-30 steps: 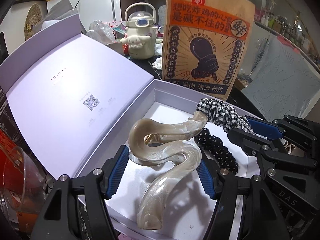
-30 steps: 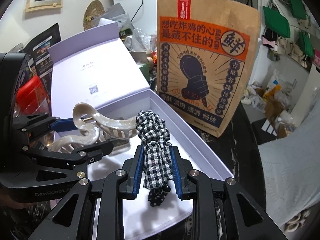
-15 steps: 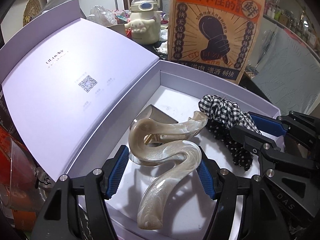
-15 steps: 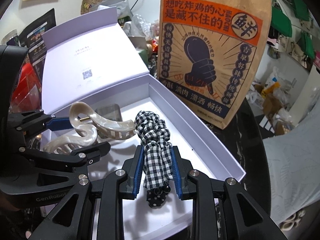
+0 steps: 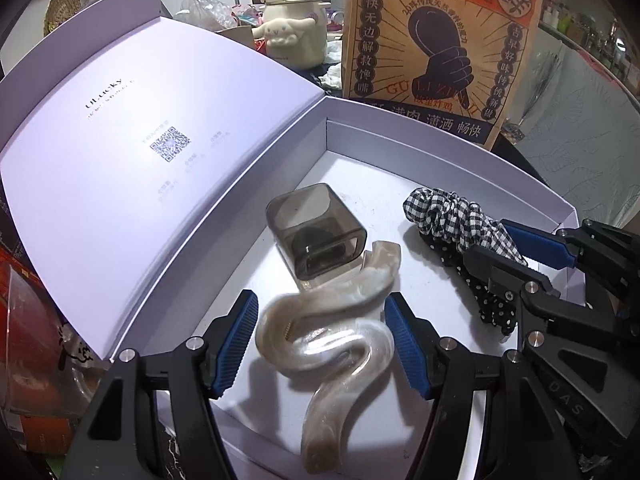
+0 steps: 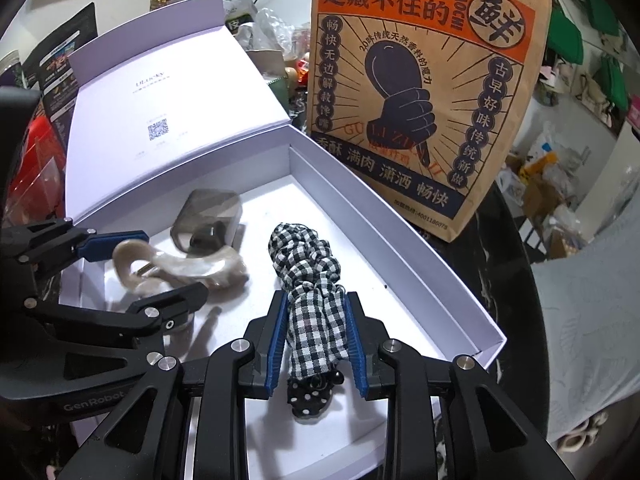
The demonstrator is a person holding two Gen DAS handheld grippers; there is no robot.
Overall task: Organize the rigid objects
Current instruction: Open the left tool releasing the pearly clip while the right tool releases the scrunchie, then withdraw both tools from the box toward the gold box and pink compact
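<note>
I am lowering both loads into the open lilac cardboard box (image 5: 452, 152), left gripper (image 5: 320, 340) pinching the pearly wavy plastic claw clip (image 5: 340, 340), right gripper (image 6: 316, 344) pinching the bundled checked fabric scrunchies (image 6: 308, 280), next needing gentle release onto its floor

Both grippers are black, angular frames with cut-out triangular openings and round silver screws at the joints. Ribbed blue pads (image 5: 236, 344) line the inner fingers. The left gripper (image 5: 322, 340) reads "GenRobot", the right gripper (image 6: 316, 348) "DAS".

paper bag (image 6: 424, 92) upright behind box | cream kettle-shaped bottle (image 5: 294, 28) beyond lid | red container (image 6: 36, 160) left
</note>
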